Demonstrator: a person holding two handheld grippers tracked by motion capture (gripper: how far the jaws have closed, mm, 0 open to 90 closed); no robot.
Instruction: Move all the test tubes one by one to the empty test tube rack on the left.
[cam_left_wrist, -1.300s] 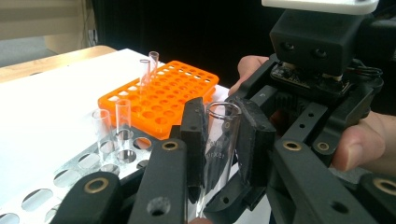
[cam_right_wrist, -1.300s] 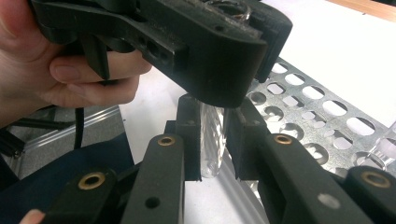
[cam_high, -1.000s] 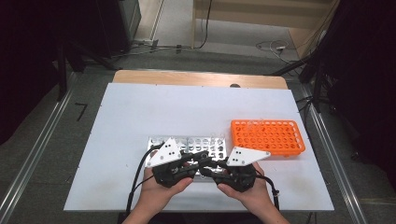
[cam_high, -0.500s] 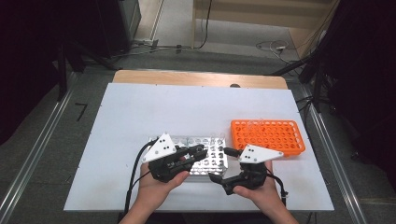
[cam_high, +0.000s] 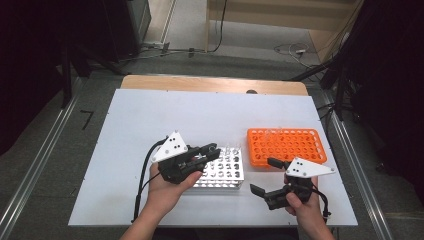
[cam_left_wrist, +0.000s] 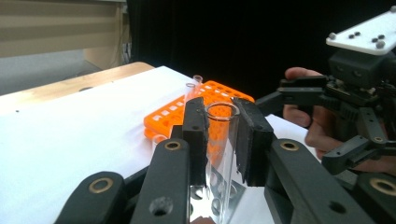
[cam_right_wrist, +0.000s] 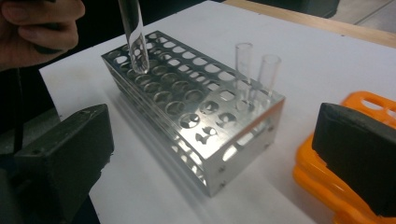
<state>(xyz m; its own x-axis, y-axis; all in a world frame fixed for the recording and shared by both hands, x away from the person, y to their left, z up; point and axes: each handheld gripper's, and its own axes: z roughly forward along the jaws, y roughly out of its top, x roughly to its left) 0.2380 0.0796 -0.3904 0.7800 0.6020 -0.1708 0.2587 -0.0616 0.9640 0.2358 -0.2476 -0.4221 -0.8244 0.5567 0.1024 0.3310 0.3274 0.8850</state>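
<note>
Your left tongs (cam_left_wrist: 219, 135) are clamped on a clear glass test tube (cam_left_wrist: 220, 140), pads pressed to either side just below its open rim, and the tube hangs upright with its rounded bottom over the near corner of the metal tube rack (cam_right_wrist: 196, 126), right above the holes and not yet down in one. Your right tongs (cam_high: 264, 176) have just been opening and now stand wide with nothing between the jaws; compared with a second ago, when both tongs met over the rack, the right pair has drawn back toward you and off to the side, and now sits on the desk (cam_high: 150, 115) in front of the orange rack (cam_high: 286, 145). That reads as a handover finished: the tube now rests with your left hand alone, so placing it falls to that hand. In the metal rack, two empty test tubes (cam_right_wrist: 254, 74) already stand side by side in its far end row, the end nearest the orange rack, where two more tubes (cam_left_wrist: 194, 86) stand at the far corner. The next step, by my reading, is to line the tube's tip over one hole and lower it straight, since a tilted tube could catch on the plate's edge.
</note>
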